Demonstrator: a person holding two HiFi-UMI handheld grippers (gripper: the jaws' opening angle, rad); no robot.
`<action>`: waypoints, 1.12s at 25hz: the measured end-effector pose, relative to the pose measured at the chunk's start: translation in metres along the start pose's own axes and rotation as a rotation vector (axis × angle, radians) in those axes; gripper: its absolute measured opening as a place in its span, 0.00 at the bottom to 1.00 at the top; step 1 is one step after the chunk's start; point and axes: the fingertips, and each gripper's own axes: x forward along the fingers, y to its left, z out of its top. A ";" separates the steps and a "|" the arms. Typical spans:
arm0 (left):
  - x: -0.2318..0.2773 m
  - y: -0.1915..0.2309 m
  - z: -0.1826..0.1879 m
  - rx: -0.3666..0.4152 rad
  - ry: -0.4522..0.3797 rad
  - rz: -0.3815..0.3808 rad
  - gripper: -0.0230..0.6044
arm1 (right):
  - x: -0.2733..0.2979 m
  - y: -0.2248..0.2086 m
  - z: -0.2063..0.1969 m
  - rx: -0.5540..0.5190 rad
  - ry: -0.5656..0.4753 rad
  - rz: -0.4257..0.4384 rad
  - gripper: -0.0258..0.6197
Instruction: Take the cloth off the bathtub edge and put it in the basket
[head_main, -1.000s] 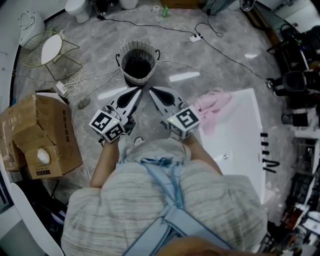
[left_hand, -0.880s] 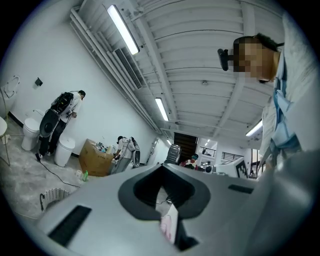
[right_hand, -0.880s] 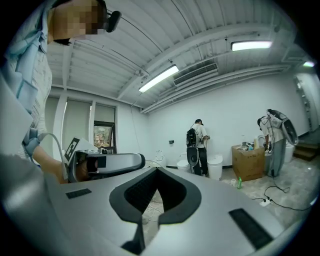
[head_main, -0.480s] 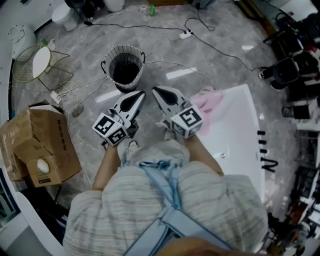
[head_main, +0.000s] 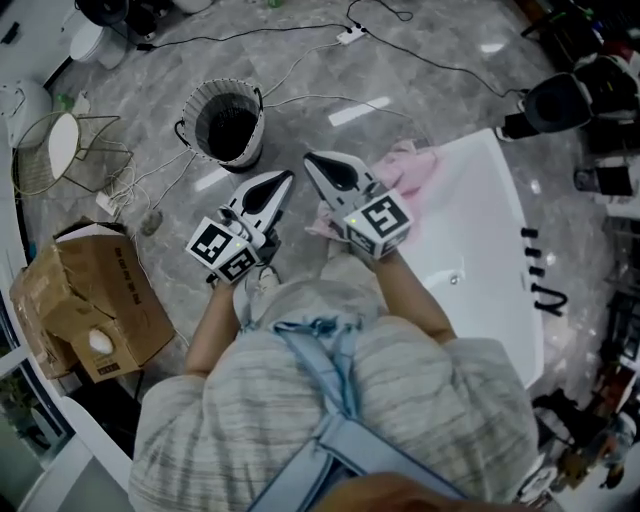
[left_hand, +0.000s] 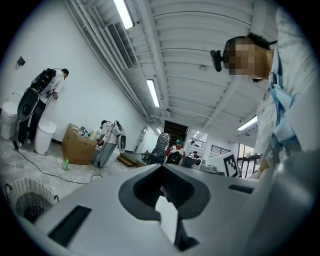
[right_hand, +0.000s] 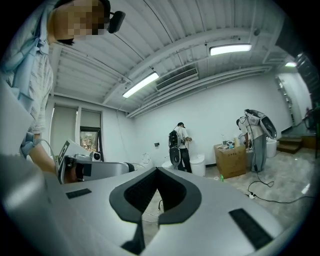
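Note:
A pink cloth (head_main: 408, 172) lies crumpled over the near corner of the white bathtub (head_main: 490, 250). The round slatted basket (head_main: 228, 125) stands on the grey floor to the left of it, and shows again low at the left of the left gripper view (left_hand: 24, 204). Both grippers are held out in front of the person, above the floor between basket and tub. My left gripper (head_main: 283, 181) is shut and empty. My right gripper (head_main: 313, 162) is shut and empty too, its body just left of the cloth, apart from it. Their tips lean towards each other.
An open cardboard box (head_main: 85, 300) sits at the left, with a wire stand (head_main: 70, 150) behind it. Cables (head_main: 300, 45) run across the floor past the basket. Black equipment (head_main: 565, 100) crowds the right edge. A person (right_hand: 179, 145) stands far off by the wall.
The head view has swung toward the tub: basket and cloth have slid up and left in view. The right gripper now lies closer to the cloth. Both grippers stayed shut.

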 end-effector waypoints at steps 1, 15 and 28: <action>0.010 -0.003 -0.004 0.001 0.013 -0.012 0.04 | -0.004 -0.007 -0.001 -0.002 -0.004 -0.004 0.04; 0.129 -0.027 -0.057 0.031 0.171 -0.191 0.04 | -0.085 -0.128 -0.035 0.014 0.029 -0.197 0.04; 0.206 -0.048 -0.135 0.072 0.347 -0.371 0.04 | -0.162 -0.198 -0.093 0.074 0.065 -0.357 0.04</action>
